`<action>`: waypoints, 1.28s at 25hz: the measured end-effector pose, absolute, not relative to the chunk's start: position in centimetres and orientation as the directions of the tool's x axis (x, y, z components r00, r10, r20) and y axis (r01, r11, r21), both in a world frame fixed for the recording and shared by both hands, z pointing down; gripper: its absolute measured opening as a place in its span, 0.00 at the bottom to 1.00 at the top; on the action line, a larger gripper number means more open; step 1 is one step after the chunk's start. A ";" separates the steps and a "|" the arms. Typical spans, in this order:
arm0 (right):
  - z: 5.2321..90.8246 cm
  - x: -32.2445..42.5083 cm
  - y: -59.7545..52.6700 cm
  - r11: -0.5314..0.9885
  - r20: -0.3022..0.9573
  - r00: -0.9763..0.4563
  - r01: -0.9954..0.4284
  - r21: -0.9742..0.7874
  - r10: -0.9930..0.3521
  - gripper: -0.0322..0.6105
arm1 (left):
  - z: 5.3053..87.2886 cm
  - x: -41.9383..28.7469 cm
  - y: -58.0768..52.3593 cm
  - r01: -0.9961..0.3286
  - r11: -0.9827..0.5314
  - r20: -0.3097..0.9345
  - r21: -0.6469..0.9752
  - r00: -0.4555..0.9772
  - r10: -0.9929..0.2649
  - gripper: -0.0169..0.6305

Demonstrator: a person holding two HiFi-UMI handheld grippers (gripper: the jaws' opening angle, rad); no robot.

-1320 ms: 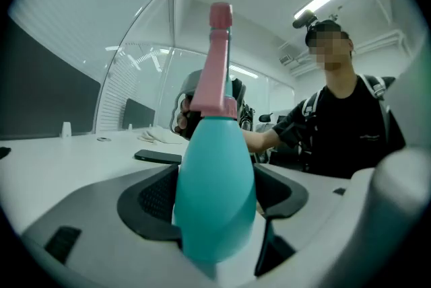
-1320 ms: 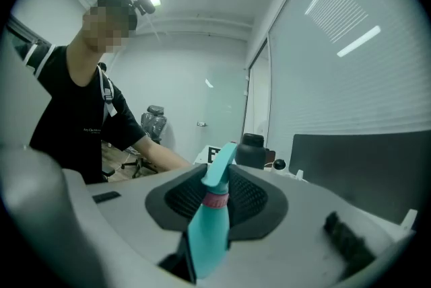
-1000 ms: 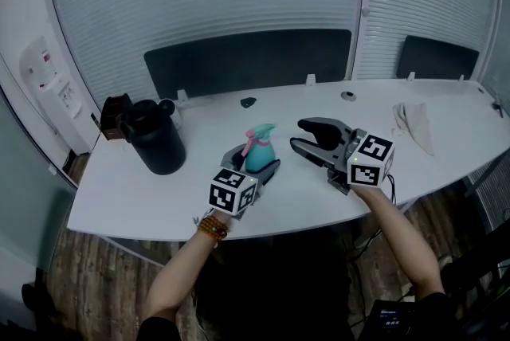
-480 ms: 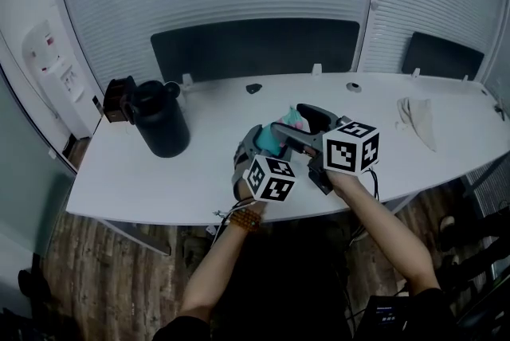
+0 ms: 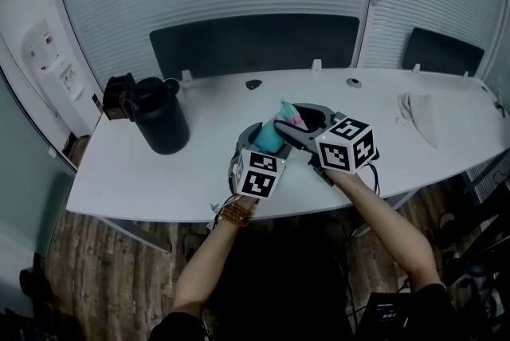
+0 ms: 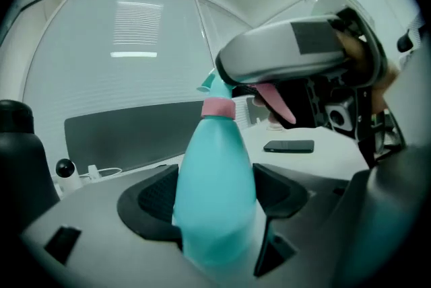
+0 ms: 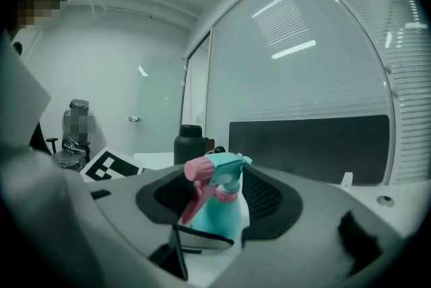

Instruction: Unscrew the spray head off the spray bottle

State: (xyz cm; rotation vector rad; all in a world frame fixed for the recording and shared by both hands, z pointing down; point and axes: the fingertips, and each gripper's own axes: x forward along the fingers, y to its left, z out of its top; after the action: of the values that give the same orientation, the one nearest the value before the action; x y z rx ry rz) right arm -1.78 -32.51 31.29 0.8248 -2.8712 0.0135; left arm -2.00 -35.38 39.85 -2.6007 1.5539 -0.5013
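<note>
Spray bottle (image 5: 268, 137): upright at tabletop (image 5: 135, 180) centre, near the front edge. Its teal body is clamped between the pads of the left gripper (image 6: 215, 207). I cannot tell whether the base touches down.

Spray head (image 7: 214, 175): sits between the jaws of the right gripper (image 7: 219, 198), which stand narrowly apart, pads not visibly touching.

Judgement: close squarely on the pink collar rather than the trigger, then twist while the left holds firm.

Black jug (image 5: 159, 124) is at 9 o'clock and the cloth (image 5: 418, 115) at 3 o'clock, both well apart. Nothing seems to obstruct.
</note>
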 end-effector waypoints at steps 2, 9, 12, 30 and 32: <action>31.3 -1.6 -32.3 0.857 0.154 -0.843 -0.511 0.064 -0.515 0.32 | 40.0 -1.9 -35.0 -0.822 -0.545 0.226 -0.162 0.507 -0.832 0.56; 31.2 -1.2 -31.1 0.904 0.154 -0.894 -0.398 0.156 -0.421 0.16 | 40.1 -0.7 -32.8 -0.606 -0.794 0.207 -0.047 0.772 -0.601 0.56; 31.2 -1.4 -29.6 0.936 0.178 -0.928 -0.291 0.199 -0.327 0.16 | 40.2 -0.3 -30.8 -0.424 -0.905 0.189 0.023 0.891 -0.413 0.56; 30.8 0.0 -27.5 0.952 0.118 -0.973 -0.164 0.257 -0.199 0.29 | 39.8 -1.1 -26.4 -0.051 -0.998 0.166 0.034 0.985 -0.044 0.56; 30.7 0.4 -27.9 0.951 0.107 -0.968 -0.196 0.239 -0.227 0.30 | 40.0 -1.3 -26.9 -0.094 -0.995 0.172 0.038 0.981 -0.086 0.56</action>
State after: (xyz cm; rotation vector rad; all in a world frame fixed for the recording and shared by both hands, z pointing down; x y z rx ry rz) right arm 0.41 -27.91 30.66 0.3234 -2.9706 -0.3436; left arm -1.27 -26.91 39.95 -3.1730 0.1439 -0.2725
